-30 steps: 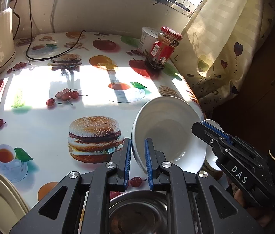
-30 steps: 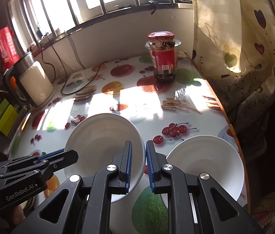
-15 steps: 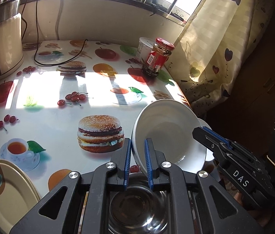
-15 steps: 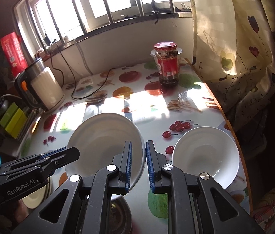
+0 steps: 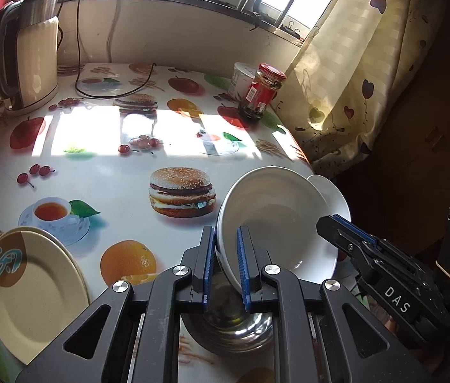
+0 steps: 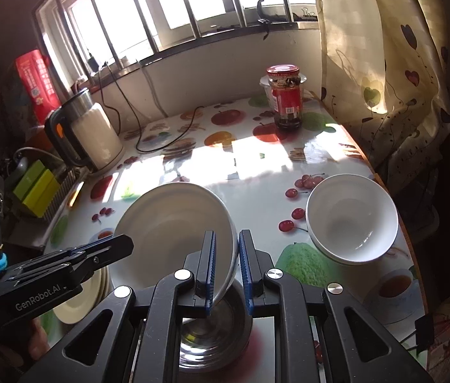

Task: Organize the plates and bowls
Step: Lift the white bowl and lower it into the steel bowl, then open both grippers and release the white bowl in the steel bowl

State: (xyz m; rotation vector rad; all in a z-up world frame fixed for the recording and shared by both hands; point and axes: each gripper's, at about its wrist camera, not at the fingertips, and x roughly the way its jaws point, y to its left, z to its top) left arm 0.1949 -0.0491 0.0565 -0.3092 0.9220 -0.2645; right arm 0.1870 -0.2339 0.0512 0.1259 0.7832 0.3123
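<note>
A white bowl [image 5: 276,220] [image 6: 173,233] hangs tilted above the table, gripped at opposite rims. My left gripper [image 5: 225,233] is shut on its left rim, and my right gripper [image 6: 227,236] is shut on its right rim. Each wrist view also shows the other gripper at the bowl's far rim: the right gripper [image 5: 328,223] and the left gripper [image 6: 124,244]. Directly below the held bowl sits a steel bowl [image 5: 228,319] [image 6: 212,328]. A stack of two white bowls [image 6: 352,220] [image 5: 333,191] rests near the table's right edge. Beige plates [image 5: 30,290] [image 6: 78,303] lie stacked at the left.
A kettle [image 5: 23,54] [image 6: 90,137] with its black cable stands at the back left. A red-lidded jar [image 5: 261,91] [image 6: 285,95] and a white tub stand at the back right by the curtain [image 6: 384,63]. The table's right edge [image 6: 387,185] drops off beside the white bowls.
Both grippers have drawn back and risen a little with the white bowl held between them. The steel bowl and the beige plates have come into fuller view below.
</note>
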